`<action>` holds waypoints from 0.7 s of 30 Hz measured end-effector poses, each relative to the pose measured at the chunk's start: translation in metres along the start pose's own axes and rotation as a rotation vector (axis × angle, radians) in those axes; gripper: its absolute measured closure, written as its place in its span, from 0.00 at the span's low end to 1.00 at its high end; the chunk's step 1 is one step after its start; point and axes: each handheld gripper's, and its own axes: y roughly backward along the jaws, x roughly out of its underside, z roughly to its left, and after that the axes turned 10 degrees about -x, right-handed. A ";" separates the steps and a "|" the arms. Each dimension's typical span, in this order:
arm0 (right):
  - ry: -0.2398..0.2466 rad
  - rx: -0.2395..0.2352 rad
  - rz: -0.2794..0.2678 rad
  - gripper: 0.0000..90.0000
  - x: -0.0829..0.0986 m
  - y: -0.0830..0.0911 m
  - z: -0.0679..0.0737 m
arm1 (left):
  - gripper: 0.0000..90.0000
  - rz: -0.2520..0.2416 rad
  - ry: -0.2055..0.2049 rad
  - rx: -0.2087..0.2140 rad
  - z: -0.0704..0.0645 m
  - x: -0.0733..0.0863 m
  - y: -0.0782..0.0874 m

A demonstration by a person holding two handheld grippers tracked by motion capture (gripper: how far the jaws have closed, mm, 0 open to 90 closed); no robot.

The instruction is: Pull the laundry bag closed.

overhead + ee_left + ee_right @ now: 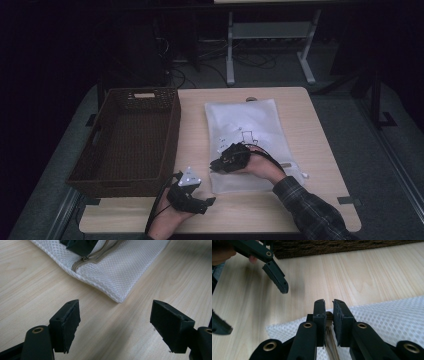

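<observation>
Pinching beige zipper (pixel 329 340) — right gripper (pixel 329 315), white mesh bag (pixel 392 320)

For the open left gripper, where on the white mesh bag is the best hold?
Probably the near corner of the mesh bag, approached from the table edge with the left gripper: it lies flat, thin and free, while the right gripper pinches the zipper.

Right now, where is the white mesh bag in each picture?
High view: white mesh bag lies mid-table, right of the basket.
Left gripper view: top middle, its corner pointing down.
Right gripper view: bottom and right, under the right tool.
Shared landmark: the bag's tan zipper.
</observation>
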 end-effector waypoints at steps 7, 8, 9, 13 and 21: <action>-0.028 0.000 0.007 0.88 0.011 0.008 -0.002 | 0.26 0.003 -0.002 0.000 0.000 0.000 0.000; -0.030 0.000 0.014 0.88 0.012 0.008 -0.002 | 0.26 0.004 -0.002 0.002 0.000 0.000 0.000; -0.033 -0.001 0.018 0.88 0.013 0.008 -0.002 | 0.26 0.005 -0.003 0.004 0.000 0.000 0.000; -0.052 -0.002 0.011 0.80 0.019 0.012 -0.004 | 0.26 0.007 -0.004 0.004 0.000 0.000 -0.001; -0.069 0.017 -0.012 0.69 0.029 0.038 -0.005 | 0.26 0.011 -0.009 0.006 -0.001 0.000 -0.001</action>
